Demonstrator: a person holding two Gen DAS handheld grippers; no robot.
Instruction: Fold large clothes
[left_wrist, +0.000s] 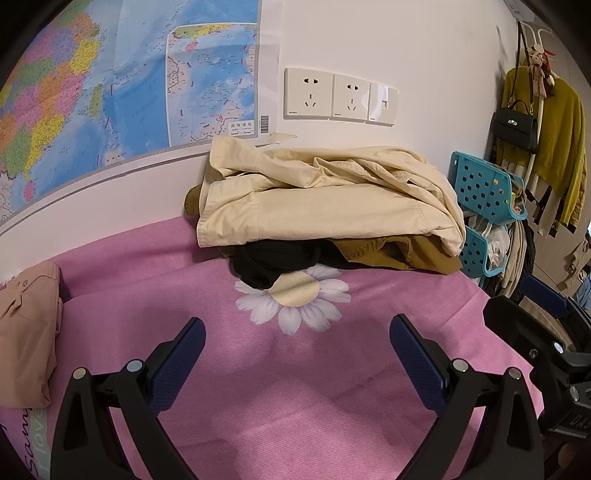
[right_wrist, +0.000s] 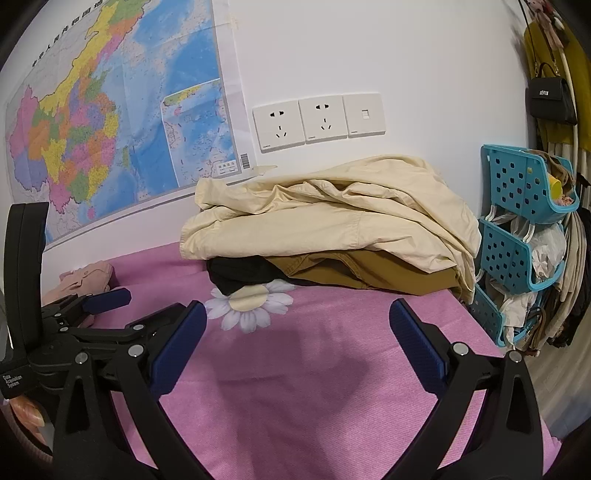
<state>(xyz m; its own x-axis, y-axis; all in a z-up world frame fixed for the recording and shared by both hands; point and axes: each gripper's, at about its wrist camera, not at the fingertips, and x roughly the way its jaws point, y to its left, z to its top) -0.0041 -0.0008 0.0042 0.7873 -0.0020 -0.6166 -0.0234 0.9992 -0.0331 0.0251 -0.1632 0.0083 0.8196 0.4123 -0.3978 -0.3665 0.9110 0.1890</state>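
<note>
A heap of clothes lies at the back of the pink cloth against the wall: a cream garment on top, an olive-brown one and a black one under it. A folded pink garment lies at the left. My left gripper is open and empty, hovering over the cloth short of the heap. My right gripper is open and empty beside it; its fingers show at the right of the left wrist view.
A map and wall sockets are on the wall behind. Blue plastic baskets and a rack with hanging clothes and a black bag stand past the right edge. A daisy print marks the cloth.
</note>
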